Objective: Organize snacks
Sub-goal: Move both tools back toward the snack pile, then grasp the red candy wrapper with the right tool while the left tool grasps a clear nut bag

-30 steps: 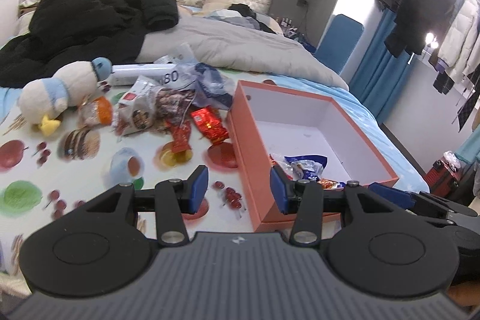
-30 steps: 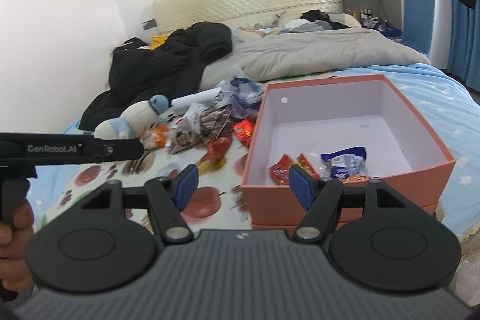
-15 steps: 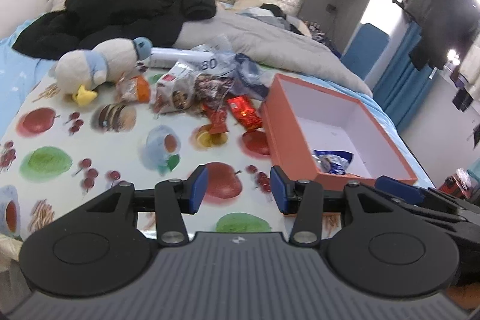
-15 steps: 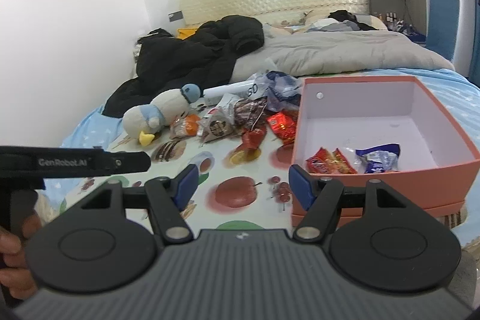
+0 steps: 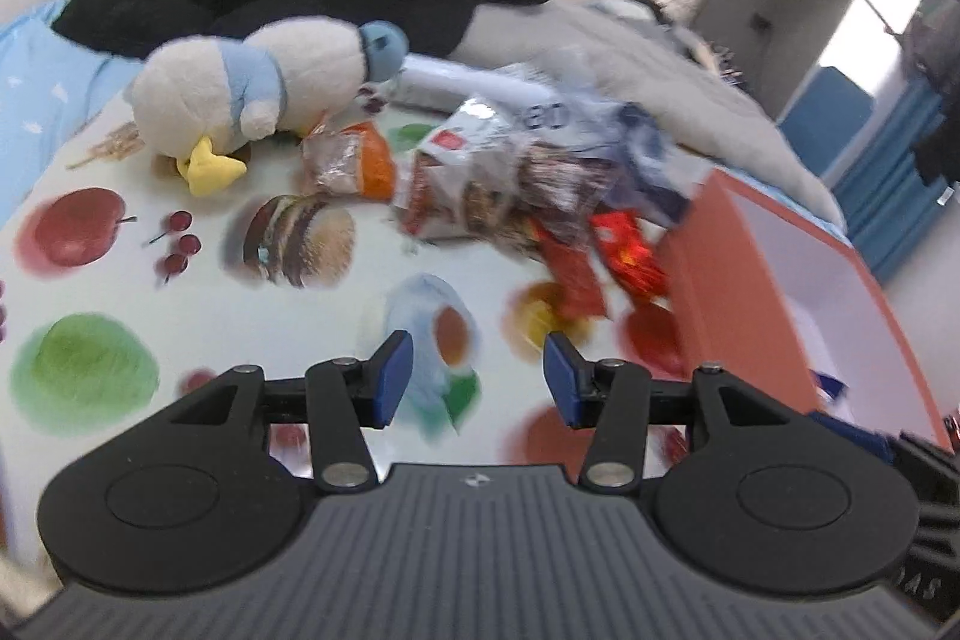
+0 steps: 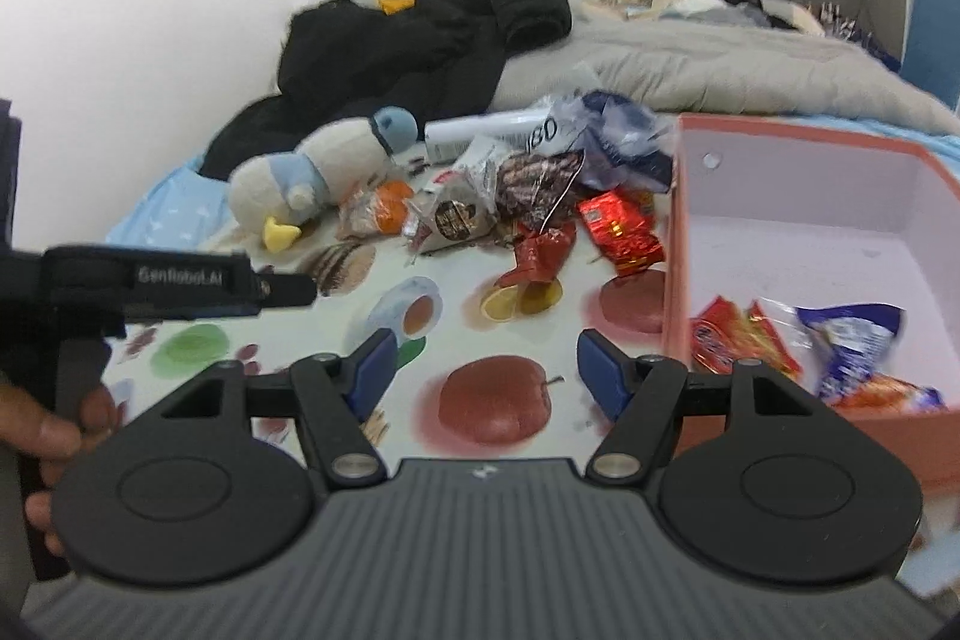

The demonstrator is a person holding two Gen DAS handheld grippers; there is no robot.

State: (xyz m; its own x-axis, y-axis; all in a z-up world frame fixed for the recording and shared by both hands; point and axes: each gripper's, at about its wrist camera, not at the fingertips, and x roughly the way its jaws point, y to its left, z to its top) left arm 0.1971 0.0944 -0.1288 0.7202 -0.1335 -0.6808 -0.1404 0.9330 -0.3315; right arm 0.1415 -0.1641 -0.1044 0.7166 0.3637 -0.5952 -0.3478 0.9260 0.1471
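Nearest the lens, the left gripper [image 5: 477, 379] stands about half open with nothing between its blue pads; its jaws have just been opening a little, over the fruit-printed cloth [image 5: 180, 340]. The right gripper [image 6: 483, 370] is also parted, somewhat wider, and holds nothing.

The salmon-coloured box [image 6: 675, 280] is the landmark. It sits just right of both grippers, and inside it, against its near wall, lie a few packets already sorted: red wrappers [image 6: 738, 334] and a blue-and-white one [image 6: 852, 334].

Left of the box, touching or almost touching its wall, lies a red foil packet [image 6: 621, 226], with a twisted red wrapper [image 6: 540, 253] just beyond it to the left. Further left and back is the main snack heap [image 6: 510, 184], then an orange packet [image 6: 378, 214], then a plush penguin [image 6: 312, 178]. Behind all of it lie a black coat [image 6: 420, 40] and a grey duvet [image 6: 690, 64].

The step in hand looks like a reach for the next loose snack. The next move probably calls for lowering one open gripper over a red packet beside the box, closing on a crinkled edge, and carrying it over the wall.
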